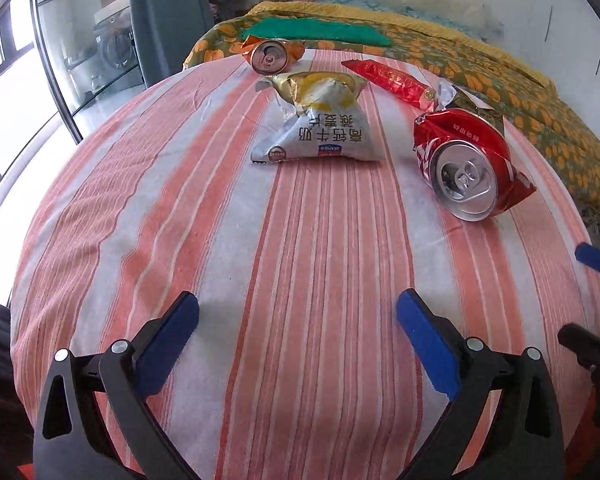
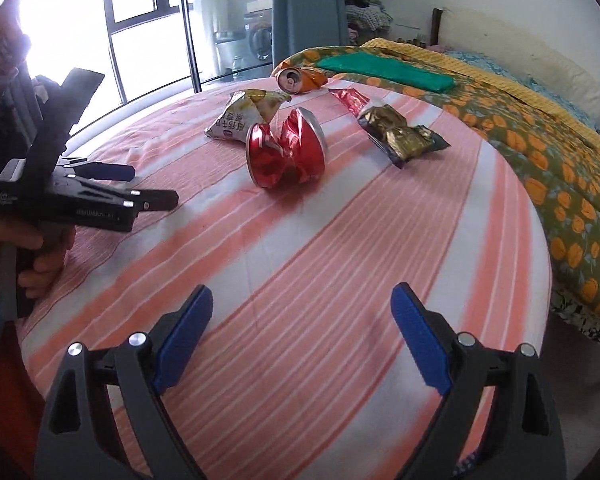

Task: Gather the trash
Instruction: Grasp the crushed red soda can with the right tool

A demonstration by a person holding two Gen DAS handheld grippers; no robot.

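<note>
Surface: a bed point(image 1: 260, 300) under a pink-and-white striped cover; all the trash lies loose on it, gathered toward its far half.
Red can point(image 1: 466, 160): crushed, lying on its side, its open top turned toward the left wrist camera; nearest piece to both tools, so probably the first pick.
White snack bag point(image 1: 320, 128): crumpled, just beyond and left of the red can in the left view.
Orange can point(image 1: 269, 55): on its side at the far edge, beside a green cloth point(image 1: 320, 32).
Red-and-gold wrapper point(image 2: 396, 132): a long, twisted foil pack right of the red can; apart from it.
Left gripper point(image 1: 298, 320): fingers spread wide, nothing between them; angled down over bare cover, short of the trash.
Right gripper point(image 2: 302, 312): fingers likewise apart and empty; aimed toward the red can.
Hand point(image 2: 32, 256): grips the left tool's handle at the bed's near edge.
Bin: no container is visible.
</note>
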